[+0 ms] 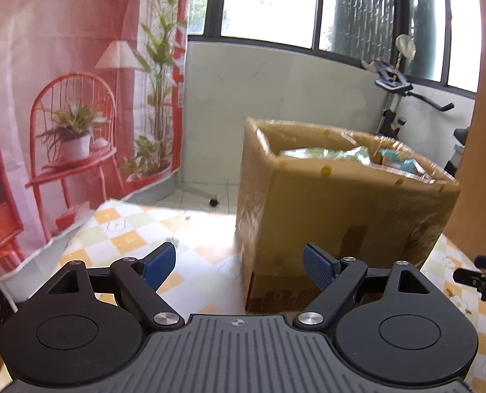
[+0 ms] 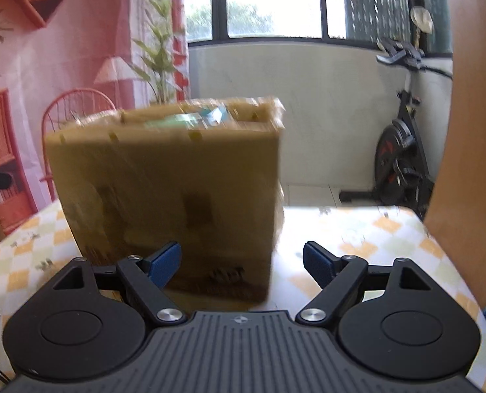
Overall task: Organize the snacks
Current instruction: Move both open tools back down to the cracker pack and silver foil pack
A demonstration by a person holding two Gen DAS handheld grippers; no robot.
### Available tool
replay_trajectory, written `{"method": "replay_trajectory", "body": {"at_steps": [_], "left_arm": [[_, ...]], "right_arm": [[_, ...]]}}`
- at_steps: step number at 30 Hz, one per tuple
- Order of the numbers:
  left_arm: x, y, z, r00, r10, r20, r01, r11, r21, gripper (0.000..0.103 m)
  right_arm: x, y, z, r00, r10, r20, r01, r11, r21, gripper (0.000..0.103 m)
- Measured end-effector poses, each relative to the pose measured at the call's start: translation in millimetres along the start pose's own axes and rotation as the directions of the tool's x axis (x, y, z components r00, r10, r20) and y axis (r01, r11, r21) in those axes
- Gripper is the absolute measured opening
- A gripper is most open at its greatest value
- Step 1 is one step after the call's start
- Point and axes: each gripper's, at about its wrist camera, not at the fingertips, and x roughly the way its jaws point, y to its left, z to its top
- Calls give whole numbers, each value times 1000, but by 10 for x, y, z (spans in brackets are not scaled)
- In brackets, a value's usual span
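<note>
Left wrist view: my left gripper (image 1: 239, 265) has jaws wide, nothing in them. The cardboard box (image 1: 341, 209) stands on the checkered counter (image 1: 128, 229) just ahead and right, snack packets (image 1: 357, 157) showing inside its open top. My guess: approach level, stay off the near corner.

Right wrist view: my right gripper (image 2: 242, 263) jaws also wide and empty, box (image 2: 171, 190) close, slightly left, blurred. Slow down, then reach over the rim, not through the wall.
</note>
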Motion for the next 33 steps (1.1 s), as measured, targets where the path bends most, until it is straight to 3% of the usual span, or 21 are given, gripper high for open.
{"method": "replay_trajectory", "body": {"at_steps": [11,21,33], "left_arm": [[173,107,-310,996,-6,-89,1,998,-57,86],[261,144,-458,991,-3,-131,-8,997,-79,86],[423,122,-654,979,-18,-201,1,996,-86,86]], "right_arm": [[282,-152,-643,987,-2,-160,0,1000,-14,80],[508,-187,-917,970,-13,-242,10,1000,-16,77],[474,-169,-999,976,-47,-212,40,999,-36,65]]}}
